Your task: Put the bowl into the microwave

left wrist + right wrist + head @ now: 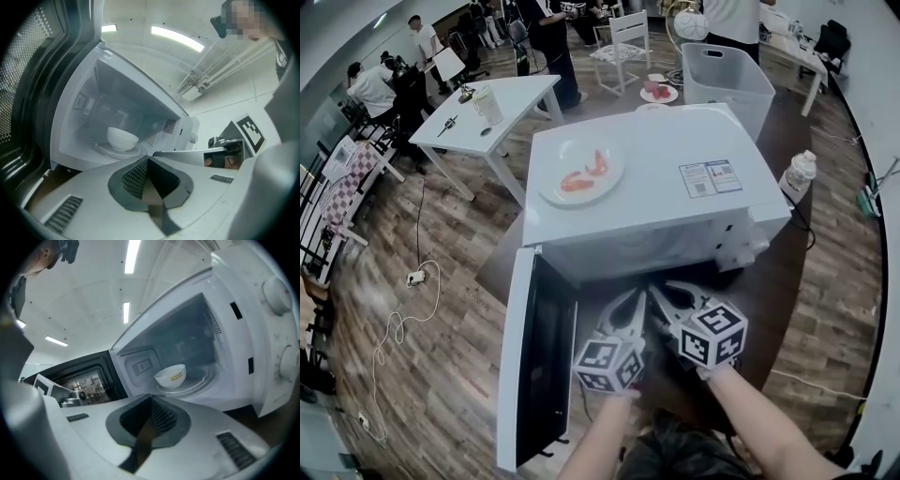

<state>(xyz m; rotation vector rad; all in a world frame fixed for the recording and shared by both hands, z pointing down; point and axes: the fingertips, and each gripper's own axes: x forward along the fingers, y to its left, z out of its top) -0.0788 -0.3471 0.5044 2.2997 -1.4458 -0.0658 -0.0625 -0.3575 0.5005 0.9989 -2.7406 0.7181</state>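
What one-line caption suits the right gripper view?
White bowl sits inside the open microwave, beyond the shut right gripper.

Bright, even light from ceiling strip lights (177, 37), soft glare on white microwave (656, 178), heavy fisheye bending, dark vignetted corners in both gripper views, blurred near foreground.

No legible print anywhere
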